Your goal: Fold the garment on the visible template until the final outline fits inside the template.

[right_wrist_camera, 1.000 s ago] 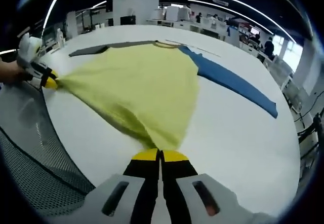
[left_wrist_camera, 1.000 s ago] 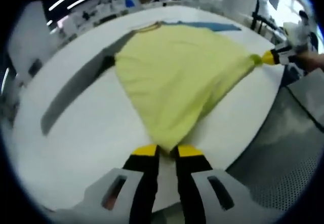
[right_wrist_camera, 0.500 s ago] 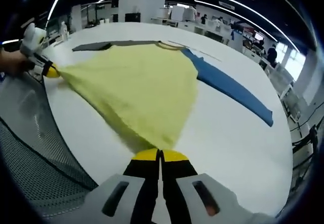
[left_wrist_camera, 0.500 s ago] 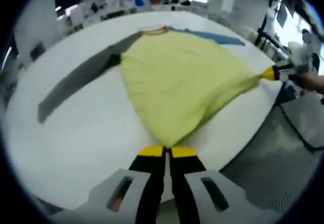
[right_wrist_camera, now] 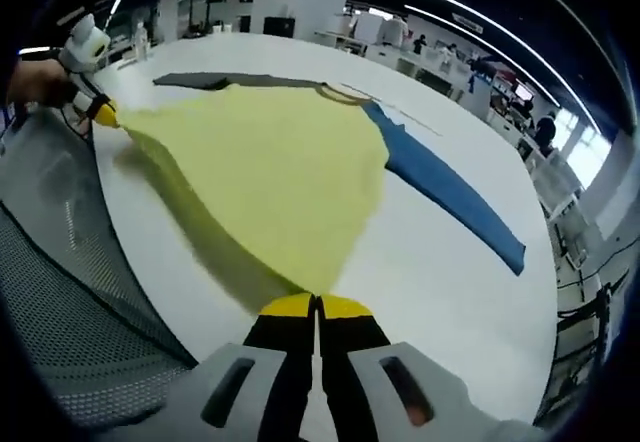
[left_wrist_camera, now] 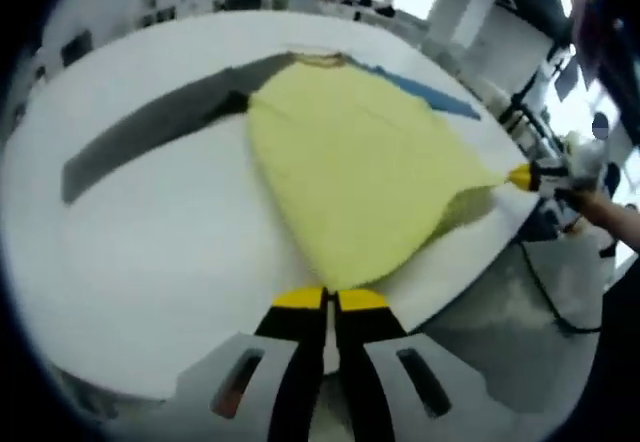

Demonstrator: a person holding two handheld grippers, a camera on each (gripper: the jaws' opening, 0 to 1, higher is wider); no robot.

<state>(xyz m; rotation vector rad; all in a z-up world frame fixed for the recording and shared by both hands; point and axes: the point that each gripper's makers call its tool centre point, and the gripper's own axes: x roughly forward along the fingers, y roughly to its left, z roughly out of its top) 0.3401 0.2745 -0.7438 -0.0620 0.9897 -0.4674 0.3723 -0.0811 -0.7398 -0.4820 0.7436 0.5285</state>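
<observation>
Garment (left_wrist_camera: 360,182) corners hidden inside jaws

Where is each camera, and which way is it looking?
Left gripper view: rides the left gripper, looking along its shut jaws over the shirt on the table; a hand holds the right gripper.
Right gripper view: rides the right gripper, looking across the shirt; the left gripper shows.
Shared: shirt, table, both grippers.

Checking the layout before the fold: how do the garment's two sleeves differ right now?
The grey sleeve is dark grey; the blue sleeve is bright blue. They run out from opposite sides of the yellow body. Both lie flat and straight on the white table, while the grippers pinch only the yellow hem.
</observation>
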